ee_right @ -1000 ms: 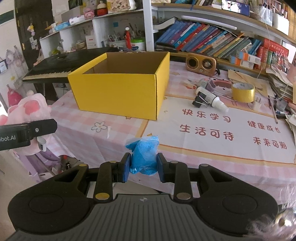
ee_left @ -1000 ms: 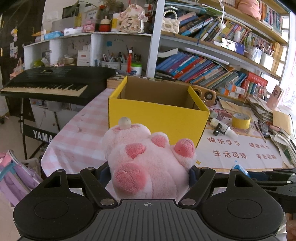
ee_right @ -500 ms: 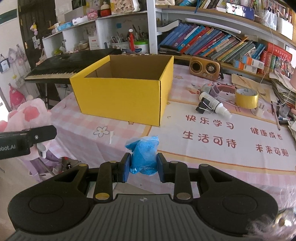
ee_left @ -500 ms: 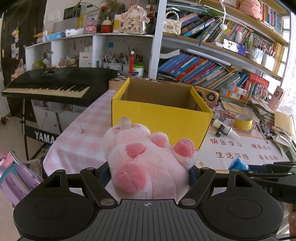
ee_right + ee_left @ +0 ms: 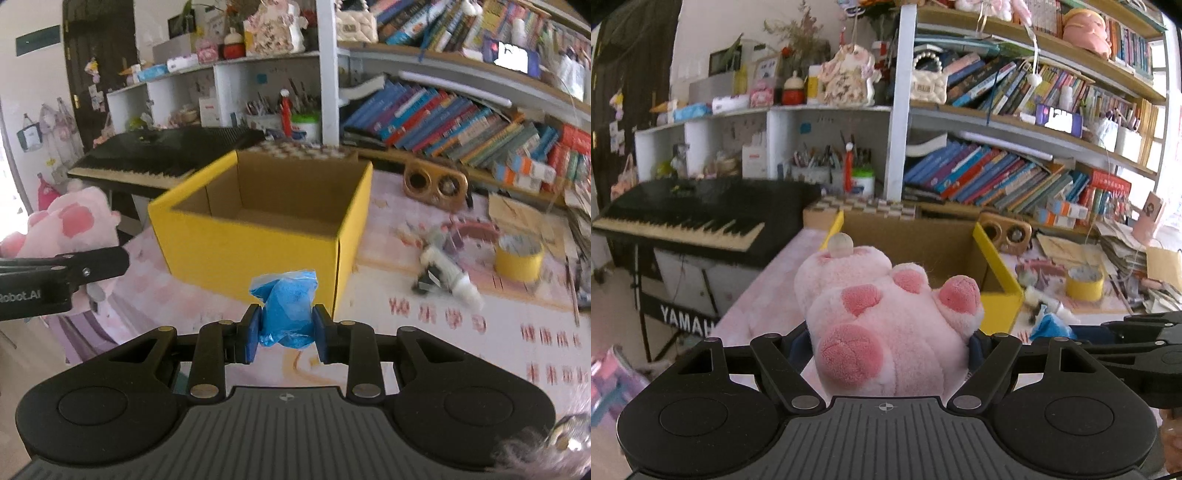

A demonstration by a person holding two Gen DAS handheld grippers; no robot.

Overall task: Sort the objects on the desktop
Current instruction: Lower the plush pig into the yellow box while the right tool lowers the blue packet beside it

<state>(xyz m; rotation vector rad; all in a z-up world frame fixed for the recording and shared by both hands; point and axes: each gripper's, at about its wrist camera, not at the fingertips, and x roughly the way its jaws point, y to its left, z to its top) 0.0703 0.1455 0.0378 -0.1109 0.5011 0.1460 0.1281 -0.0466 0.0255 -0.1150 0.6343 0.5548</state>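
A fluffy pink plush toy with darker pink paw pads (image 5: 886,325) sits squeezed between the 2 fingers of the left gripper (image 5: 886,343), paws pointing up and forward, its bulk spilling above the jaws. A small pale bead (image 5: 841,244) tops the far end of the toy. The right gripper (image 5: 284,332) is clamped on a crumpled blue plastic bag (image 5: 286,310), the blue pads (image 5: 253,334) pressing it from both sides with the bag's top sticking up above them.

Both grippers are held level and aimed forward, side by side — from the right wrist view the left gripper's black finger and the plush show at the left edge, and from the left wrist view the right gripper's dark body and the blue bag show low at the right.

Straight ahead of both claws stands an open yellow cardboard box with a brown inside (image 5: 258,236), resting on a pink checked tablecloth (image 5: 388,236). To the right of the box, beyond the right claw, lie a white bottle with black clips (image 5: 447,275), a roll of yellow tape (image 5: 519,256) and a wooden speaker with 2 round openings (image 5: 434,182). Left of the box is a black Yamaha keyboard (image 5: 683,218); behind everything — shelves crowded with slanting books (image 5: 997,177).
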